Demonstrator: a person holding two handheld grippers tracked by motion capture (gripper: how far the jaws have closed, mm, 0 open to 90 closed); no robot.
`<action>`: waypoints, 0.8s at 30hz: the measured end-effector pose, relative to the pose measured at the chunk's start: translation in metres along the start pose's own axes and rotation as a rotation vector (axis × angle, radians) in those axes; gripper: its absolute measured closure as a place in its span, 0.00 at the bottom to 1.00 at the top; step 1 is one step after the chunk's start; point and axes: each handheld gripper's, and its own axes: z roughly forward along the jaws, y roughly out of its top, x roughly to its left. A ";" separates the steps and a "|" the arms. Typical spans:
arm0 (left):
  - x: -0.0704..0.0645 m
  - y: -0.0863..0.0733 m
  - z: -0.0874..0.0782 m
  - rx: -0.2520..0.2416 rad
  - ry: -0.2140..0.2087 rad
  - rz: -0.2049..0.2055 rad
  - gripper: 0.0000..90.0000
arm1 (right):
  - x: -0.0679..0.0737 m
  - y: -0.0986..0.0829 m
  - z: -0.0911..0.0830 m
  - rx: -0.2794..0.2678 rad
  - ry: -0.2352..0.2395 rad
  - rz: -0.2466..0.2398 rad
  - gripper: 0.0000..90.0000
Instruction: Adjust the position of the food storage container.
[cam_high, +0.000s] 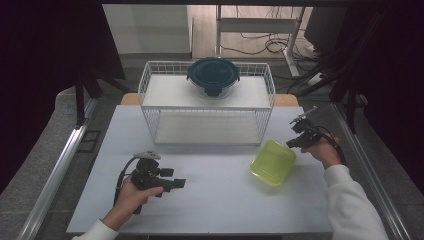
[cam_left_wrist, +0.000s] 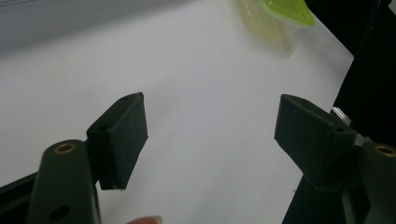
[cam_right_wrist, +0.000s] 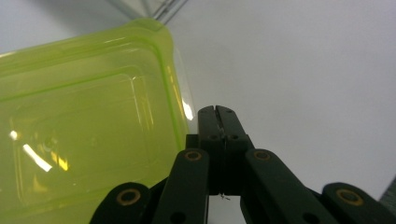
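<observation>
My left hand-held gripper (cam_left_wrist: 210, 135) hangs over the bare white counter (cam_high: 210, 200), jaws spread wide and holding nothing. My right hand-held gripper (cam_right_wrist: 217, 112) has its jaws pressed together, empty, with the lime-green container (cam_right_wrist: 79, 135) just beside them on its left.

The left hand (cam_high: 131, 192) holds the left gripper (cam_high: 172, 183) low at the near left, its jaws spread wide and pointing right. At the right, the right hand (cam_high: 322, 148) in a white sleeve (cam_high: 352, 202) holds the right gripper (cam_high: 291, 144), jaws pressed together, pointing left.
</observation>
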 end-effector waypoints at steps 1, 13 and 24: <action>0.000 0.000 0.000 0.000 -0.002 -0.001 0.27 | 0.002 -0.002 -0.001 -0.001 0.007 0.002 0.99; -0.001 0.000 0.001 0.001 0.000 -0.005 0.27 | 0.025 -0.030 0.002 -0.031 0.098 0.000 0.99; -0.001 0.000 0.001 0.005 0.003 -0.006 0.27 | 0.034 -0.035 0.000 -0.012 0.071 -0.006 0.99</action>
